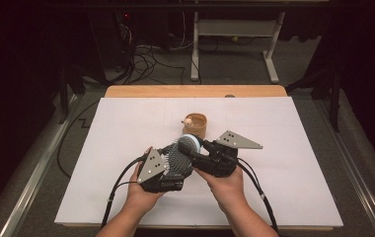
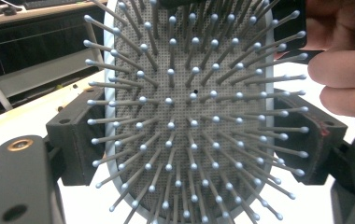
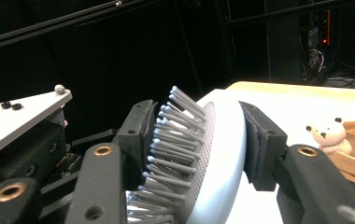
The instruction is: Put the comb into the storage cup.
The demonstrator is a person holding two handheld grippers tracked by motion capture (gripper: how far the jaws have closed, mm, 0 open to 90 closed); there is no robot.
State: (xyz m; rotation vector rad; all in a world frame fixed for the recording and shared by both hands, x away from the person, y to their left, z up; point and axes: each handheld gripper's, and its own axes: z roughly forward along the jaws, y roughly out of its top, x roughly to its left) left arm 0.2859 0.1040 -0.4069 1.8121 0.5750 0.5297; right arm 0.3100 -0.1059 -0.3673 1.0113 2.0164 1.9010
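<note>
A light blue paddle hairbrush (image 1: 179, 157) with grey ball-tipped bristles is held up over the white mat between both grippers. My left gripper (image 1: 171, 167) is shut on the brush head's two side edges; in the left gripper view the bristle face of the hairbrush (image 2: 189, 70) points at the camera between the left gripper's (image 2: 192, 135) jaws. My right gripper (image 1: 191, 147) is shut on the same brush. In the right gripper view one jaw of the right gripper (image 3: 201, 140) presses on the bristles and the other on the smooth back of the hairbrush (image 3: 224, 140).
A small wooden cup (image 1: 198, 127) stands just beyond the grippers, with a tiny white bear figure (image 1: 188, 120) (image 3: 327, 134) at its rim. The white mat (image 1: 126, 128) covers a wooden table (image 1: 195, 91). A desk frame and cables lie on the floor behind.
</note>
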